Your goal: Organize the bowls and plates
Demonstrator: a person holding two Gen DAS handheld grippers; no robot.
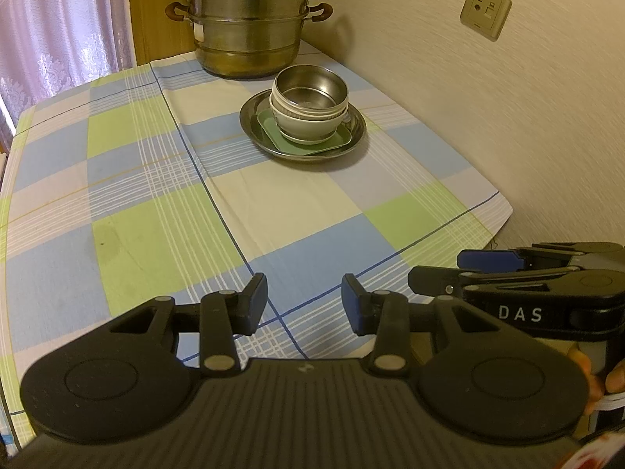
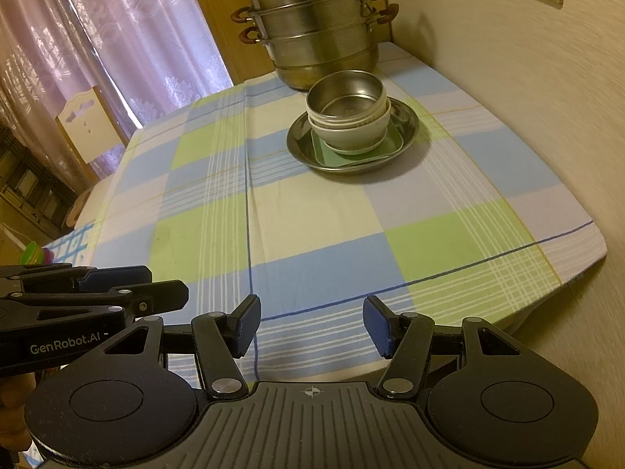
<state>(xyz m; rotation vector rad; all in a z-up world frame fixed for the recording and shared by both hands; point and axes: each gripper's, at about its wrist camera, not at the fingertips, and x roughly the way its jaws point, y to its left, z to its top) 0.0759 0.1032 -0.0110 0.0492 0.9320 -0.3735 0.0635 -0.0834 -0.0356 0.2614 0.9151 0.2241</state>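
A stack stands at the far side of the table: a round steel plate (image 1: 357, 127) (image 2: 406, 119) holds a green square dish (image 1: 269, 129) (image 2: 324, 152), cream bowls (image 1: 308, 125) (image 2: 359, 133) and a steel bowl (image 1: 312, 86) (image 2: 345, 92) on top. My left gripper (image 1: 304, 301) hovers over the near edge of the checked cloth, open and empty. My right gripper (image 2: 310, 322) is beside it, also open with nothing between its fingers. Each gripper shows in the other's view: the right gripper (image 1: 453, 273) at the right edge, the left gripper (image 2: 156, 285) at the left edge. Both are well short of the stack.
A tall steel steamer pot (image 1: 250, 27) (image 2: 316, 35) stands behind the stack near the wall corner. The wall (image 1: 508, 117) runs along the table's right side. The checked tablecloth (image 1: 175, 195) (image 2: 312, 226) lies bare between grippers and stack. A chair back (image 2: 90, 125) and curtains are at left.
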